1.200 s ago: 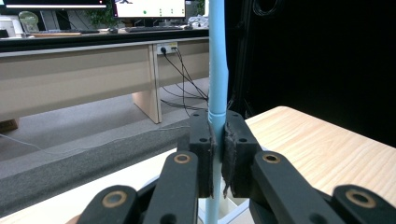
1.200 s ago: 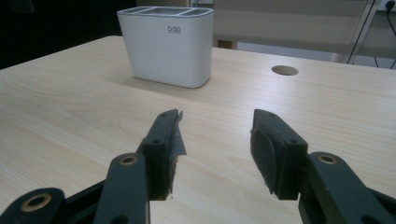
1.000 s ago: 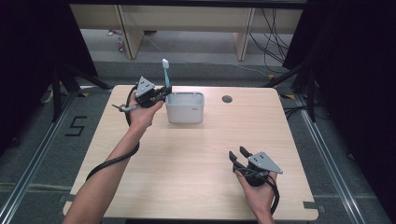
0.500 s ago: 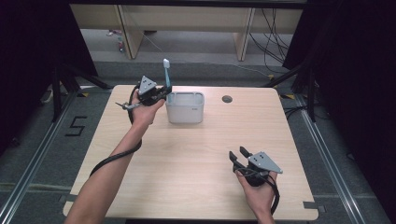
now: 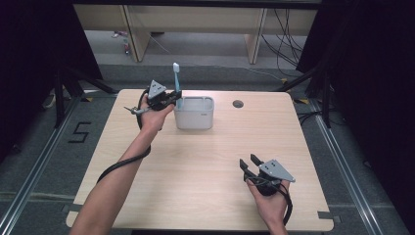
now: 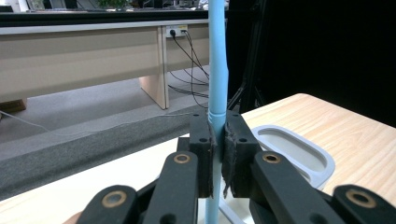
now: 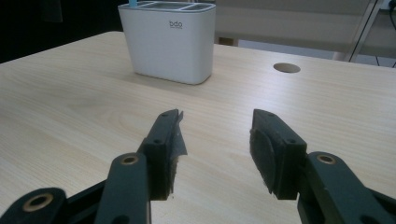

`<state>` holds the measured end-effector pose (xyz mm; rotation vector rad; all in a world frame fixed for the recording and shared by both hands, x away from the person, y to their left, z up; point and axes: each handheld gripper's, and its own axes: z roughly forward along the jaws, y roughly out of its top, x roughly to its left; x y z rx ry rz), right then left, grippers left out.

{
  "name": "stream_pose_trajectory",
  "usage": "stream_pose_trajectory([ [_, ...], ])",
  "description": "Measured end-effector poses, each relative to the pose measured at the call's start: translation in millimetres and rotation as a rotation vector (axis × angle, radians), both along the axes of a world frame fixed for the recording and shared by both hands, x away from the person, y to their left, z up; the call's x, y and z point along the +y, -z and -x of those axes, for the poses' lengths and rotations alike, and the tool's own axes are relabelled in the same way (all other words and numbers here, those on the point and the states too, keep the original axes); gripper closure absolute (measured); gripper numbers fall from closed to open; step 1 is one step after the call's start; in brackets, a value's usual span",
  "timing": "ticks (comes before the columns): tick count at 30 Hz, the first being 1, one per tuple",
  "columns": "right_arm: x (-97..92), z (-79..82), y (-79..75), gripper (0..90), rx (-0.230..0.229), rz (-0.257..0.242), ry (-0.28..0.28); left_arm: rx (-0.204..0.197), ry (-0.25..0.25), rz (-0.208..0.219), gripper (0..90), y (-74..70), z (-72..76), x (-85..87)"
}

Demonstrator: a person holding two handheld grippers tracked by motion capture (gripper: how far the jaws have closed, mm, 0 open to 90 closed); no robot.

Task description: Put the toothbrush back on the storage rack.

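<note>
Lowered slightly since a second ago: left claw (image 5: 172, 99), clamped on the upright blue toothbrush (image 5: 176, 77), handle tip at the left compartment of the white holder (image 5: 194, 113) on the tabletop (image 5: 205, 161). Probably mid-insertion. Farther right, resting low and unmoved: right claw (image 5: 249, 161), jaws spread, empty.

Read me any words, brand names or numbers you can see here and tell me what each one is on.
"bdo" on the front wall of the white holder; a smaller line beneath it is too small to read.
"5" marked on the grey floor left of the table.
No other text is legible.
</note>
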<state>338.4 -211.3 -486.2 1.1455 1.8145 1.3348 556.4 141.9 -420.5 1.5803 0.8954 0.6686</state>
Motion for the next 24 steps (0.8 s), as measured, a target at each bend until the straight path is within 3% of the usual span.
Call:
stream_pose_trajectory([
  [3, 0.4, -0.2, -0.4, 53.1, -0.002, 0.0, -0.003, 0.003, -0.002, 0.001, 82.9, 1.9, -0.9, -0.7],
  [5, 1.2, 1.4, -0.9, 53.1, 0.023, -0.014, 0.003, 0.007, -0.002, -0.003, 82.9, 3.2, -1.6, -0.8],
  [13, -1.0, -0.1, -1.0, 53.3, 0.007, -0.003, -0.008, 0.023, -0.007, -0.008, 82.8, 6.3, -3.0, -2.4],
  [20, 0.8, 1.2, -0.9, 53.4, 0.027, -0.028, 0.001, 0.042, -0.01, -0.015, 82.7, 9.3, -5.1, -1.5],
  [24, 0.4, 0.7, -0.2, 53.4, 0.023, -0.014, -0.003, 0.049, -0.009, -0.019, 82.7, 10.7, -5.6, -1.9],
])
